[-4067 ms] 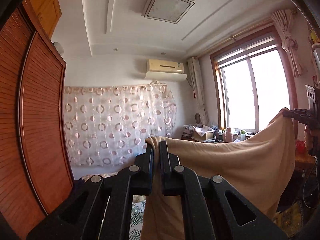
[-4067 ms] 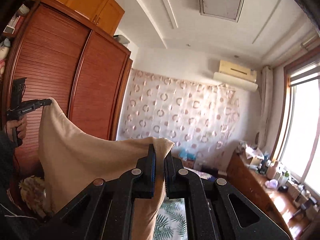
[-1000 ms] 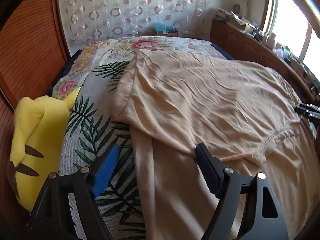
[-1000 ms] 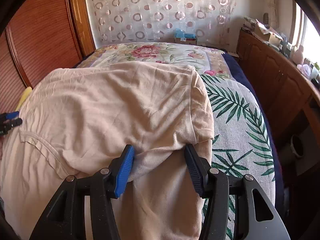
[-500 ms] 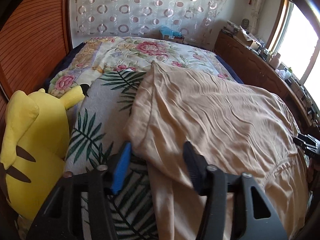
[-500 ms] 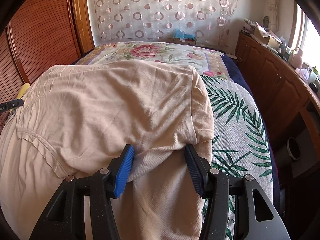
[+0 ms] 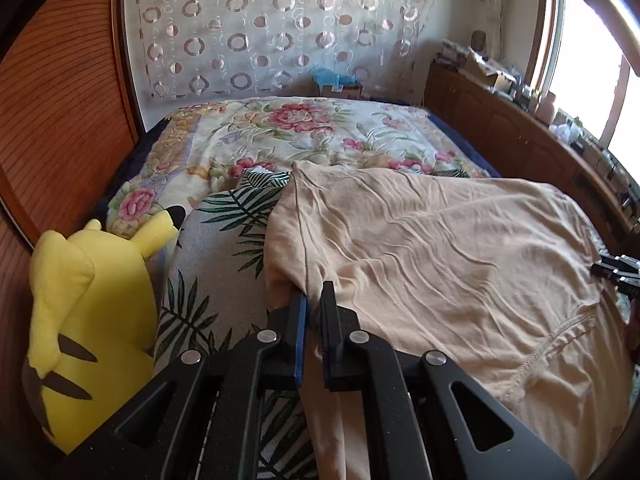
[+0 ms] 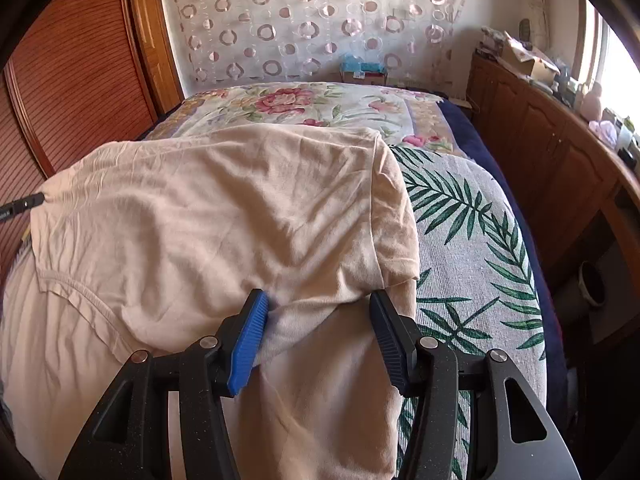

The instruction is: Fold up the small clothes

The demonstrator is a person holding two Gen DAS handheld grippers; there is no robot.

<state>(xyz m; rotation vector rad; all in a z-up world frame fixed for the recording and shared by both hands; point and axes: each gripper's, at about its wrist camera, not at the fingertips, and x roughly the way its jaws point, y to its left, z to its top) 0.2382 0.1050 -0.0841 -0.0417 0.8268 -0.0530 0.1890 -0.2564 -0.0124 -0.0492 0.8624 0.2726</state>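
Beige garment (image 7: pixel 440 256) spread on bed (image 7: pixel 304 128).
Left tongs (image 7: pixel 314 300), lower centre, just closed, pinching its left fold; right tongs (image 8: pixel 318 306) apart, straddling its right fold.

Garment (image 7: pixel 420 248) lies spread on the bed (image 7: pixel 216 280), folded edge toward 12 o'clock; plush toy (image 7: pixel 80 320) at 9 o'clock of it, between bed and wardrobe (image 7: pixel 60 100). Left gripper (image 7: pixel 314 300) sits at the garment's 9 o'clock edge, right gripper (image 8: pixel 320 312) at its 3 o'clock edge. Curtain (image 8: pixel 312 20) behind the bed at 12, cabinet (image 8: pixel 540 140) along 3 o'clock
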